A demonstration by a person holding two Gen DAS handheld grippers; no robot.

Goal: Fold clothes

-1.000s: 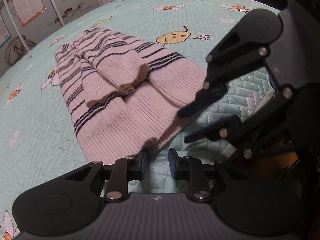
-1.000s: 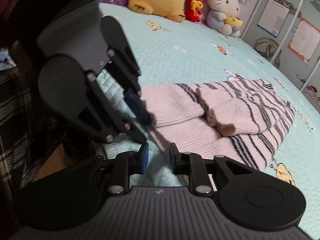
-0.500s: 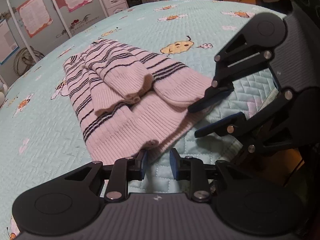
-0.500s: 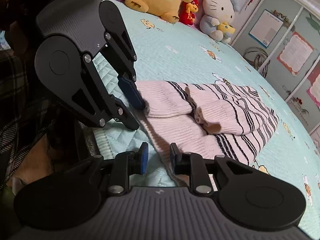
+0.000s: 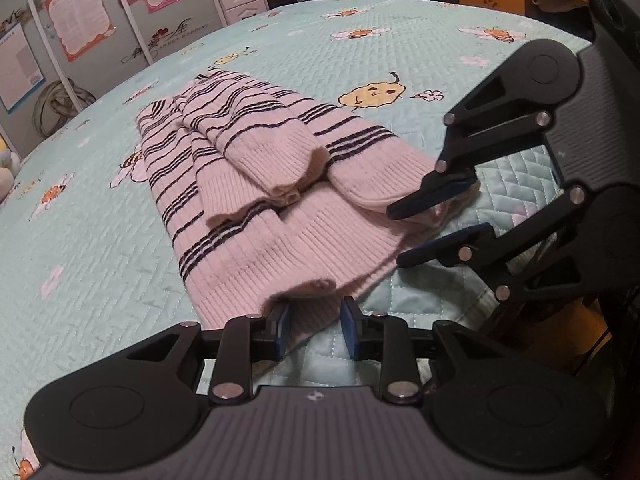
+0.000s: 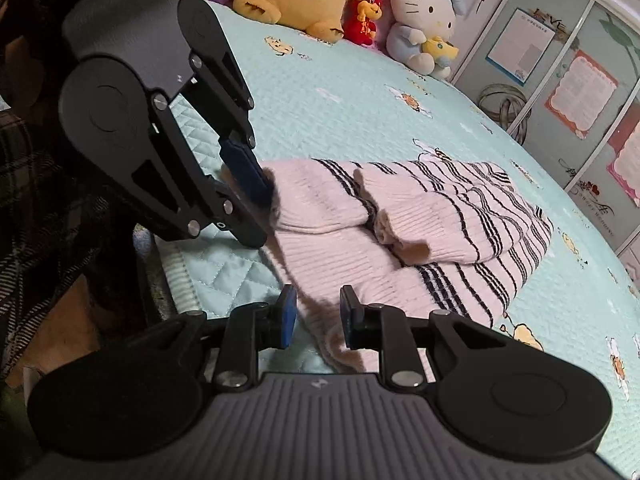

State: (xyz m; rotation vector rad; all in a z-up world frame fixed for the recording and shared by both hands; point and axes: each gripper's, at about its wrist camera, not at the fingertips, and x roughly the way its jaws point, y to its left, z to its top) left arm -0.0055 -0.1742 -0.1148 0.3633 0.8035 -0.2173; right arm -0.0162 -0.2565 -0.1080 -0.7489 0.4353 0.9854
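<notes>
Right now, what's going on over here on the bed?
A person is folding a pink striped sweater on a quilted bedspread, holding a claw in each hand. The sleeves are already folded in over the body. The left claw and the right claw sit at the two corners of the near hem with their jaws apart, each with the hem edge between its pads, not yet clamped. The left claw's jaws have just been opening. Plush toys sit at the head of the bed.
</notes>
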